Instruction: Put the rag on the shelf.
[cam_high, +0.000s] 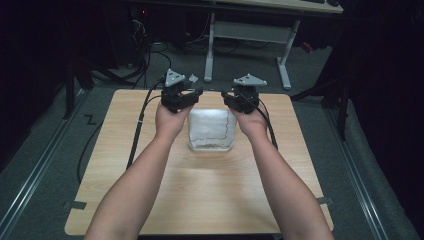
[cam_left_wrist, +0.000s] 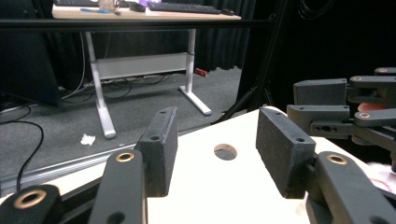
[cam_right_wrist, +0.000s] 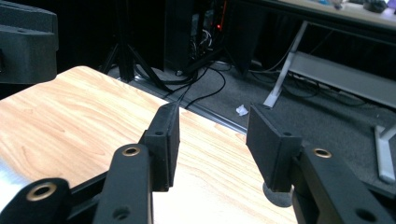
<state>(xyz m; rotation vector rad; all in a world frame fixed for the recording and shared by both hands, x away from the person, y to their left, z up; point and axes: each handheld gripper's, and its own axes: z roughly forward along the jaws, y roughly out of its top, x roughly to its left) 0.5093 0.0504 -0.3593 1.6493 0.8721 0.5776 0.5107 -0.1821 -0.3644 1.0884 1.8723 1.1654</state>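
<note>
High view, white folded cloth (cam_high: 211, 130) w/ red edge, flat, both claws apart.

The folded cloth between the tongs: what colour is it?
White folded cloth with a thin red edge line; clearest in the high view.

Black claws (cam_high: 215, 95), brass-ringed pivots, bare forearms

Right gripper (cam_right_wrist: 212, 144) jaws apart — bare wooden table (cam_right_wrist: 70, 126) between.
</note>
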